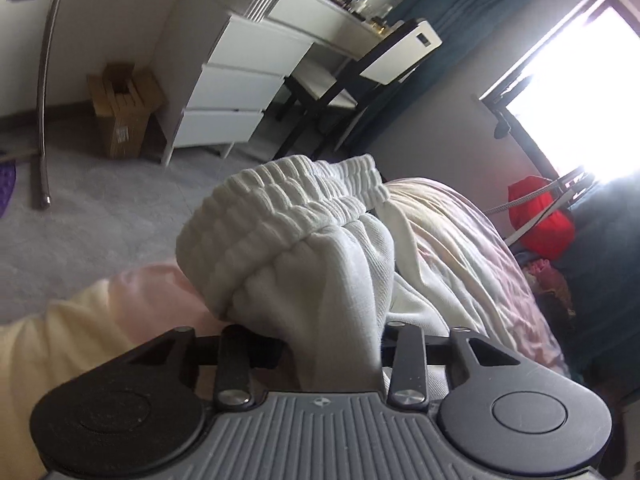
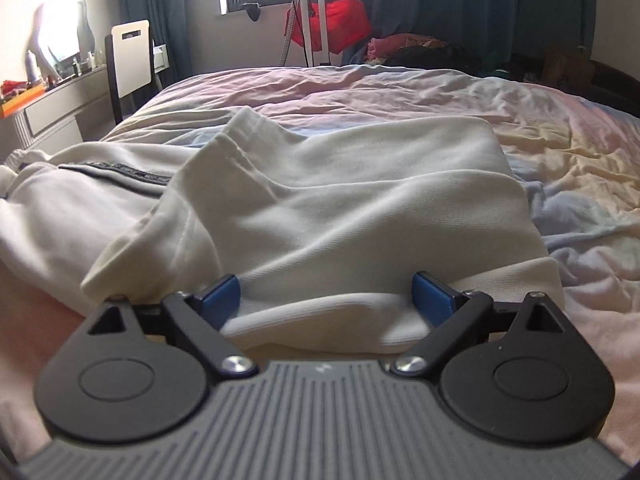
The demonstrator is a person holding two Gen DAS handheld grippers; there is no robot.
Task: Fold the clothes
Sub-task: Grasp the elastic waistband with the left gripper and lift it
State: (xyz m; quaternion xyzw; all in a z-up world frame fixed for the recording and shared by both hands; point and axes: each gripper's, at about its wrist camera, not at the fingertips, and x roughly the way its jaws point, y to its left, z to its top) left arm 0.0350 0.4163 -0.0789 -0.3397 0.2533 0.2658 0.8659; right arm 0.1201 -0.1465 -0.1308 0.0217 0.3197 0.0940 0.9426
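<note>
White sweatpants [image 2: 340,200] lie on the bed, partly folded, with a dark zip pocket at the left. My left gripper [image 1: 332,344] is shut on the sweatpants' ribbed elastic waistband [image 1: 280,220] and holds it bunched up above the bed; its fingertips are hidden by the cloth. My right gripper [image 2: 328,296] is open, its blue pads [image 2: 432,294] on either side of a folded edge of the sweatpants at the near side of the bed.
The bed [image 2: 560,152] has a crumpled pastel duvet. A white drawer unit [image 1: 236,92] and a chair [image 1: 360,76] stand on the grey carpet to the left. A red bag [image 2: 332,24] and clothes pile sit beyond the bed by the window.
</note>
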